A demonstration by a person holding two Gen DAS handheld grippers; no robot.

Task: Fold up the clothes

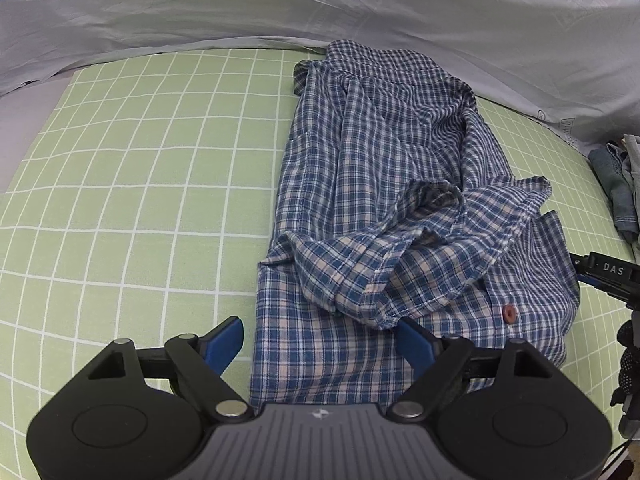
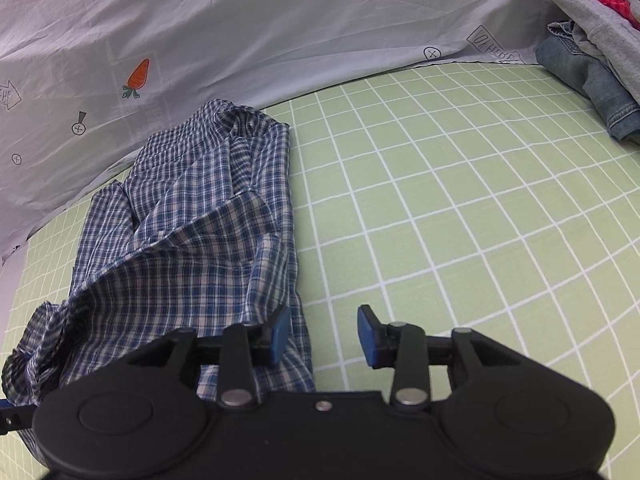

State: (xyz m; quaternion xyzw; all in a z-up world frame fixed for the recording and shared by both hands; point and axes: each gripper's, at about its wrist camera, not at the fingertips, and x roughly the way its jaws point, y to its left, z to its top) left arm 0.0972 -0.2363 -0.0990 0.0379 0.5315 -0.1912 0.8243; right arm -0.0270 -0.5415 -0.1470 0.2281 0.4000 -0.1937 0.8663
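A blue and white plaid shirt (image 1: 380,184) lies lengthwise on the green grid sheet, its sides folded inward and a sleeve crumpled across its middle. My left gripper (image 1: 320,344) hovers open over the shirt's near hem, blue pads wide apart, nothing between them. In the right wrist view the same shirt (image 2: 192,232) lies to the left. My right gripper (image 2: 322,334) is open at the shirt's right near edge, its left pad over the fabric and its right pad over bare sheet. The right gripper's tip (image 1: 604,276) shows at the left wrist view's right edge.
A green grid sheet (image 2: 460,208) covers the bed. A pale grey carrot-print cloth (image 1: 320,4) rises behind it. A stack of folded clothes, denim and grey (image 2: 592,52), sits at the far right. Open sheet lies left of the shirt (image 1: 140,160).
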